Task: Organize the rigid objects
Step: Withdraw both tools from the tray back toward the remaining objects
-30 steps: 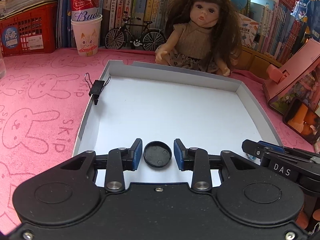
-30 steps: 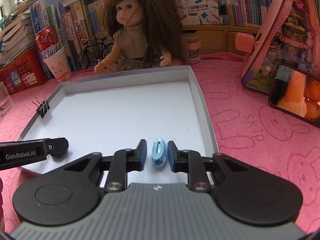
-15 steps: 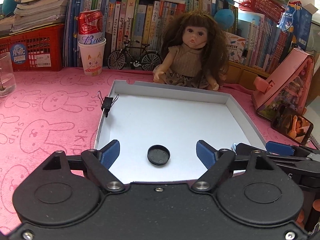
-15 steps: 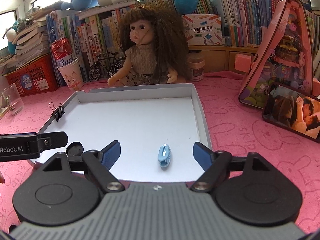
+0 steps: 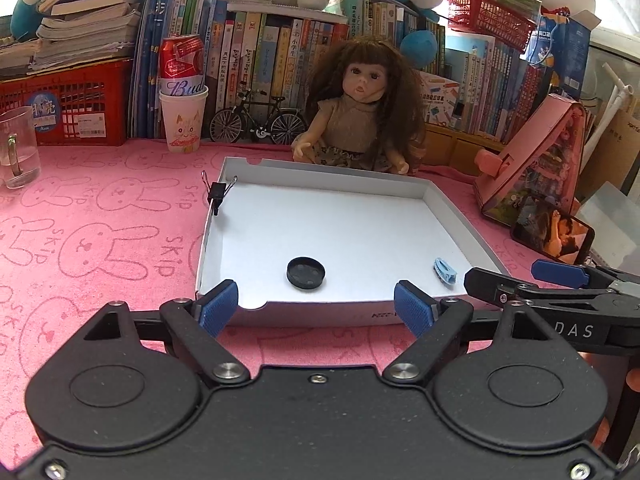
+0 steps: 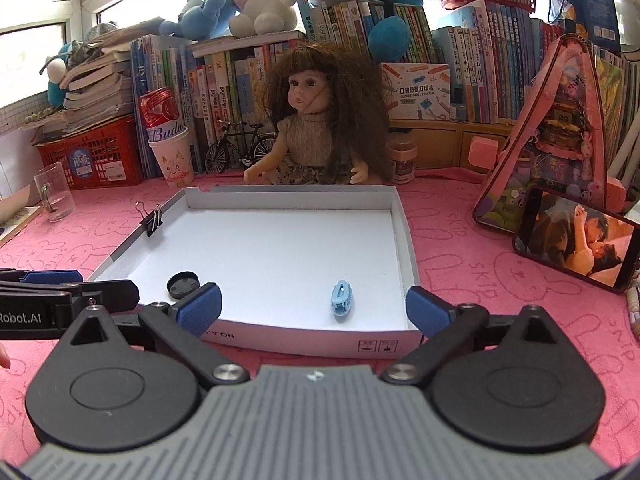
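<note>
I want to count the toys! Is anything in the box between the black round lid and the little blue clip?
No, only bare white floor lies between the black lid and the blue clip, clearest in the right wrist view.

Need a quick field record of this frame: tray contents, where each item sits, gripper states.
tray: white shallow box on pink cloth
black cap: on tray floor, near front left
blue hair clip: on tray floor, near front right
binder clip: clamped on tray's left wall
left gripper: open, nothing between pads, in front of tray's near wall
right gripper: jaws opening, nothing between pads, in front of tray's near wall
behind tray: doll
</note>
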A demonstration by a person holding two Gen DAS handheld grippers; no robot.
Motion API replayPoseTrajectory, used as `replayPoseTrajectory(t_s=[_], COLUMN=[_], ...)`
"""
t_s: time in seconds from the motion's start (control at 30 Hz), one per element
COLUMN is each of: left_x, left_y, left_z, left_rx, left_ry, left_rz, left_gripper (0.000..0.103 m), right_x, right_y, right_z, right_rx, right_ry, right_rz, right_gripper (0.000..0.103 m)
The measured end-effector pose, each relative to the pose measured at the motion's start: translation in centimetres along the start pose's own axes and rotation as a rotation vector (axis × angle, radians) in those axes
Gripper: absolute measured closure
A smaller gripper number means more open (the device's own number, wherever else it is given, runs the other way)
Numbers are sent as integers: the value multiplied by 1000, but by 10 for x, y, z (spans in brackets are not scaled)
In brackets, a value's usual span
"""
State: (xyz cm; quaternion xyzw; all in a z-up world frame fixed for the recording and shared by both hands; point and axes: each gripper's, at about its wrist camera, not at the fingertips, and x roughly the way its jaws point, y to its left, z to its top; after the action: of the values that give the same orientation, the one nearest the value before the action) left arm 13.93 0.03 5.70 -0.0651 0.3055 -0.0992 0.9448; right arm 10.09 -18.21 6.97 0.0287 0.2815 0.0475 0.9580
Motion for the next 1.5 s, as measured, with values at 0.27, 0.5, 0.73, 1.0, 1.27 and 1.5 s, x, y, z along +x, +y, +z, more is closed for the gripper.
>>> replayPoseTrajectory(t_s=[0.27, 0.5, 0.73, 1.0, 1.27, 1.5], left_x=[-29, -45, -62, -79, -97, -99], left_y=[1, 3, 4, 10, 26, 37], left_z=[-23, -42, -64, -87, -114, -124], left_rx=[25, 49, 73, 112, 155, 122], left_ry=[-25, -29, -52, -88, -76, -51], left_rz=[-21, -27, -36, -29, -36, -36], left_gripper=[18, 18, 18, 18, 19, 42], right_x=[-24, -39, -56, -70, -83, -93], right_y=[3, 2, 3, 2, -11, -20], right_z=[-17, -33, -57, -86, -120, -126], right_rx=[-12, -22, -65, -99, -108, -94], right_ry=[-36, -51, -99, -98, -68, -79], right_rz=[27, 11, -28, -34, -38, -15], right_gripper=[0, 0, 0, 0, 0, 3])
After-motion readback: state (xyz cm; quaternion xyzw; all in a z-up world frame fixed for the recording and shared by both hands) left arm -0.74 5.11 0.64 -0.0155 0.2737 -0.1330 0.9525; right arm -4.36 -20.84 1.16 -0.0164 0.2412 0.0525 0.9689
